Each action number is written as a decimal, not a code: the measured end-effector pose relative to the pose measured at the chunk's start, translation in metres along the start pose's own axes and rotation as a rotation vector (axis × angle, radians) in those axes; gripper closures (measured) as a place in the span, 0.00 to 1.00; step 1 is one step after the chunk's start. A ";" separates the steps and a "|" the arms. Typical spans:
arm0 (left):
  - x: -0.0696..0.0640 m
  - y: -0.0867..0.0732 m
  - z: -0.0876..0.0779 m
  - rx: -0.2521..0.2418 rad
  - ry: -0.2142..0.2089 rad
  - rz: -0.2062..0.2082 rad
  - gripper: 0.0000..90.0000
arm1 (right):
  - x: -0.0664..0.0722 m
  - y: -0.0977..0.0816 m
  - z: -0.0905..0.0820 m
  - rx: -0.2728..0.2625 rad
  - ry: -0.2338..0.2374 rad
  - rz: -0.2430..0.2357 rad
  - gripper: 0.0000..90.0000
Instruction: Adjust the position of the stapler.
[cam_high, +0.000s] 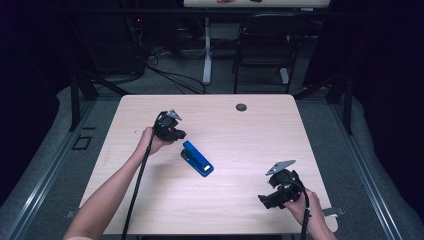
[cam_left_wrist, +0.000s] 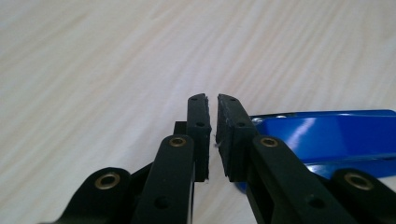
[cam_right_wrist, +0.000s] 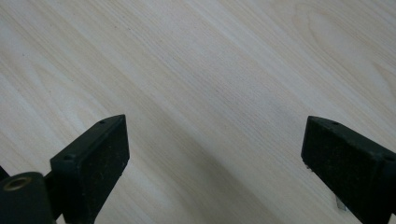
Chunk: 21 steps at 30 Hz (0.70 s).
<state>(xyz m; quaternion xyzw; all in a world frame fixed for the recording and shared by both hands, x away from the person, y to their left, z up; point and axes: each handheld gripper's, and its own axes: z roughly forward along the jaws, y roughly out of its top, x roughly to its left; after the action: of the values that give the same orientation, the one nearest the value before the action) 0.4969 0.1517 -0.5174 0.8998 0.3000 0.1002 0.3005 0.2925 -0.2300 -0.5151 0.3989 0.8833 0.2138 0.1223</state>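
High view, stapler (cam_high: 197, 158): a blue body lying flat near the middle of the worktop (cam_high: 150, 185).
High view, left tool (cam_high: 179, 134): held in a hand just beside the stapler's far-left end; contact cannot be told.
High view, right tool (cam_high: 263, 200): held well apart from the stapler, toward the near-right corner.
Left gripper view, left tool (cam_left_wrist: 211, 100): jaws parted by a thin slit, nothing between them; the stapler (cam_left_wrist: 327, 135) is seen just to their right.
Right gripper view, right tool (cam_right_wrist: 215, 140): jaws spread wide over bare wood, nothing gripped.
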 end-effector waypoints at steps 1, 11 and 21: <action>0.000 0.003 -0.004 -0.001 0.023 -0.018 0.87 | 0.000 0.000 0.000 0.000 -0.002 0.000 0.08; -0.041 0.032 -0.026 -0.100 0.020 0.062 0.90 | 0.002 0.000 0.002 0.004 0.000 -0.006 0.08; -0.102 0.040 0.007 0.029 -0.051 0.172 1.00 | 0.004 -0.001 0.001 0.010 -0.008 -0.014 0.09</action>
<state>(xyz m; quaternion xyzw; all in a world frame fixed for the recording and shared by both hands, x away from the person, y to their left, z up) 0.4372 0.0614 -0.4985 0.9287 0.2152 0.0984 0.2855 0.2897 -0.2272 -0.5171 0.3940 0.8866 0.2072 0.1252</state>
